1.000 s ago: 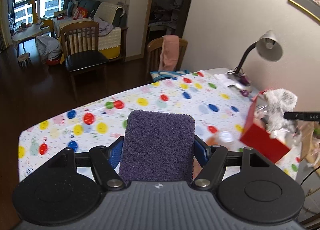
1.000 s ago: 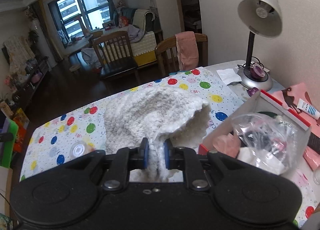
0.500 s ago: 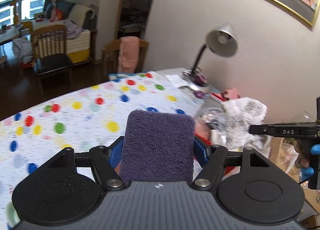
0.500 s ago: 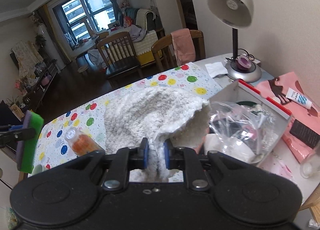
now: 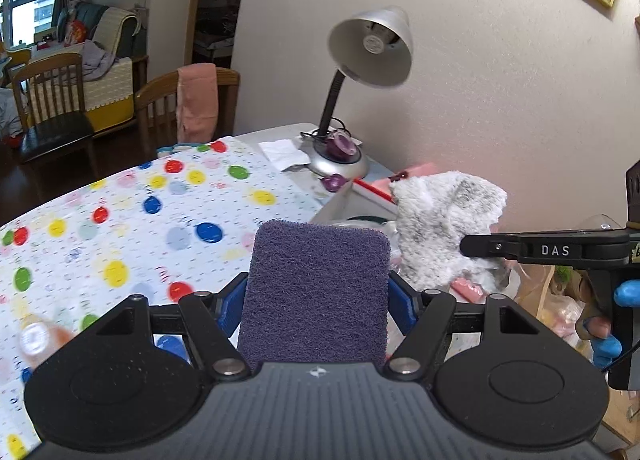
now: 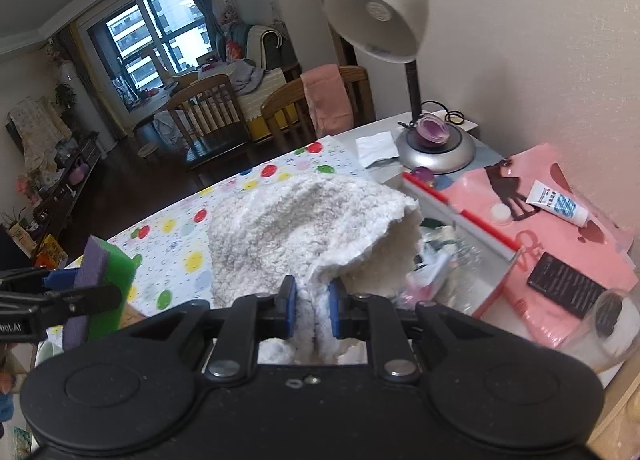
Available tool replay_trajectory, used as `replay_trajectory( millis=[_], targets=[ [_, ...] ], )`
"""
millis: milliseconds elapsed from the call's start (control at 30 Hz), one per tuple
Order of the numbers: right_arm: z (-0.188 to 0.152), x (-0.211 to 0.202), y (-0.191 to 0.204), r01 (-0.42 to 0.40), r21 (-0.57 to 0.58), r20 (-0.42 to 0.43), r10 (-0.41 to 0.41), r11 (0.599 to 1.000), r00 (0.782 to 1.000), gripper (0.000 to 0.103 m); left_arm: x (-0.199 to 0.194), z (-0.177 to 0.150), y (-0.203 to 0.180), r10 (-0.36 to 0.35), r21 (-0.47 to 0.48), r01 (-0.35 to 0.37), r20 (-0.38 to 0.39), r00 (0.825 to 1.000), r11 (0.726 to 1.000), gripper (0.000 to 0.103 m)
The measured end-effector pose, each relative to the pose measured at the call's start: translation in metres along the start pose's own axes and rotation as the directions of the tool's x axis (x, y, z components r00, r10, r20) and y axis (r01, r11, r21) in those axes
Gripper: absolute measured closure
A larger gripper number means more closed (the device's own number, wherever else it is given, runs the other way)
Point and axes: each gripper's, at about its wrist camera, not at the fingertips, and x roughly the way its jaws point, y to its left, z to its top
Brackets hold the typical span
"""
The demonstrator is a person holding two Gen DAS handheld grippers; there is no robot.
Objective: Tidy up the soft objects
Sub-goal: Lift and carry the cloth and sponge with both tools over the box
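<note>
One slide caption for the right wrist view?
Right gripper carries a fluffy white cloth toward the red-rimmed box.

**Both claws loaded, both angled down**

My left claw (image 5: 316, 300) has its blue fingers (image 5: 230, 306) spread wide and pressed against the two sides of the purple-and-green sponge (image 5: 316, 292), which stands upright between them. It tilts downward over the tabletop (image 5: 120, 227). My right claw (image 6: 312, 306) is pinched nearly closed on a fold of the white fluffy cloth (image 6: 304, 227), the rest of the cloth bulging forward past its fingertips. It tilts downward too. In the left view, my right hand (image 5: 604, 324) in a blue glove wraps the right claw's handle, side-on at the frame's edge.
</note>
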Motion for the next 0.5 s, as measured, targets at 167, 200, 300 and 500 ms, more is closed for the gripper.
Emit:
replay_trajectory(
  millis=[167, 200, 300, 500],
  targets=[
    [0.013, 0.011, -0.033, 0.016, 0.012, -0.003, -0.016, 1.000, 1.000, 0.088, 0.037, 0.007, -0.020, 0.010, -0.010, -0.010, -0.024, 1.000, 1.000, 0.032],
    [0.016, 0.014, -0.038, 0.020, 0.015, -0.003, -0.020, 1.000, 1.000, 0.088, 0.044, 0.009, -0.022, 0.014, -0.016, -0.014, -0.030, 0.999, 1.000, 0.032],
    [0.026, 0.025, -0.053, 0.032, 0.015, -0.012, -0.032, 0.999, 0.999, 0.088, 0.067, 0.012, -0.028, 0.019, -0.041, -0.022, -0.055, 0.998, 0.999, 0.032],
    [0.042, 0.054, -0.081, 0.042, 0.037, -0.056, -0.040, 0.998, 0.998, 0.087, 0.114, 0.018, -0.039, 0.035, -0.057, -0.043, -0.126, 0.991, 0.997, 0.032]
  ],
)
